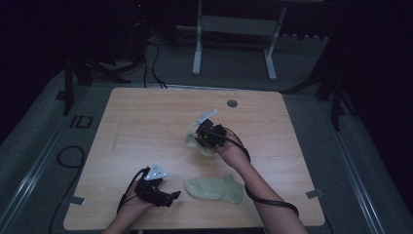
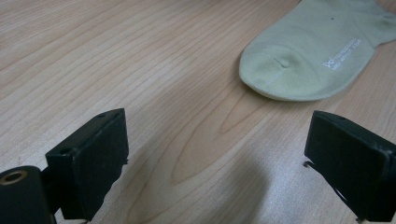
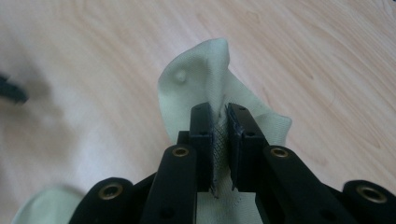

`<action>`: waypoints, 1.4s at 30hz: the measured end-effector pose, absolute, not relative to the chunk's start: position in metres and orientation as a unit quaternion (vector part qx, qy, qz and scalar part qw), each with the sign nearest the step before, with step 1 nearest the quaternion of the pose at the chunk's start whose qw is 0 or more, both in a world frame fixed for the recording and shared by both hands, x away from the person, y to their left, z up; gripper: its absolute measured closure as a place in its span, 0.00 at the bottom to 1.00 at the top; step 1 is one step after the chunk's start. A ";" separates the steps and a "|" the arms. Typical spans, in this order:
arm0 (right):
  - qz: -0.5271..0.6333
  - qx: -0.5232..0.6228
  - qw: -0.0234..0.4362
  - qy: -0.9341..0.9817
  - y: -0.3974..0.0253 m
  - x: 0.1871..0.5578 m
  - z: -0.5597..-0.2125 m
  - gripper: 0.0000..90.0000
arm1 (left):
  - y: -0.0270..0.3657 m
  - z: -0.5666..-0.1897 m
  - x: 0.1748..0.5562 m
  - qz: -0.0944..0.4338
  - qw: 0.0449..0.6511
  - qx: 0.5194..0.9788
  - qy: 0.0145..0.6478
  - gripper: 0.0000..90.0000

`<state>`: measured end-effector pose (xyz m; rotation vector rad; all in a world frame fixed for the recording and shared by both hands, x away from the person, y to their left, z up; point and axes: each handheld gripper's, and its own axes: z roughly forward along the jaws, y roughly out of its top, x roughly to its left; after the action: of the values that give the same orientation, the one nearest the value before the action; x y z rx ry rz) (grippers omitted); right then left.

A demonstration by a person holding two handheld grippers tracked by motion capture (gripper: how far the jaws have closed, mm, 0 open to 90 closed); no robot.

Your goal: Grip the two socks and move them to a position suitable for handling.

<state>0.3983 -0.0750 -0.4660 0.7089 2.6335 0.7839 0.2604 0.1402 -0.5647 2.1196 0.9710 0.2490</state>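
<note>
My right gripper (image 3: 219,135) has its fingers pinched on a pale green sock (image 3: 201,74), bunched and lifted at the counter's (image 1: 146,122) middle. My left gripper (image 2: 219,158) rests low near the front edge, fingers spread wide on nothing. Its view shows white print on the second sock (image 2: 317,51), lying flat just beyond; the high view is too dim for that.

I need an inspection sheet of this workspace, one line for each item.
Surface: wooden table, with a round hole near the far edge.
Job's things: flat sock near the front edge; second sock pinched and bunched.
Clutter: nothing seen.
Grippers: left claw open over bare wood; right claw shut on the second sock.
Cables: black cable along the right forearm.
Surroundings: dark floor, white frame behind.
</note>
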 end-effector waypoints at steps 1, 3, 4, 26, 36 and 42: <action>0.272 0.245 0.151 0.918 -0.078 0.395 -0.466 0.90 | 0.140 -0.565 0.260 0.098 0.389 0.833 0.381 0.07; 0.271 0.241 0.150 0.920 -0.081 0.391 -0.467 0.90 | 0.140 -0.565 0.260 0.097 0.388 0.833 0.381 0.07; 0.264 0.235 0.149 0.923 -0.086 0.385 -0.472 0.90 | 0.140 -0.565 0.260 0.096 0.390 0.833 0.381 0.07; 0.232 0.240 0.103 0.937 -0.095 0.384 -0.538 0.72 | 0.139 -0.567 0.265 0.092 0.393 0.832 0.381 0.07; 0.279 0.252 0.113 0.920 -0.111 0.380 -0.495 0.56 | 0.127 -0.541 0.283 0.147 0.409 0.835 0.339 0.45; 0.275 0.275 0.108 0.915 -0.118 0.382 -0.496 0.59 | 0.100 -0.526 0.304 0.159 0.396 0.853 0.300 0.84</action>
<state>0.3816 -0.1181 -0.4964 0.8083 2.6921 0.8077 0.3040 0.1001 -0.5260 2.1629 0.7594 0.4028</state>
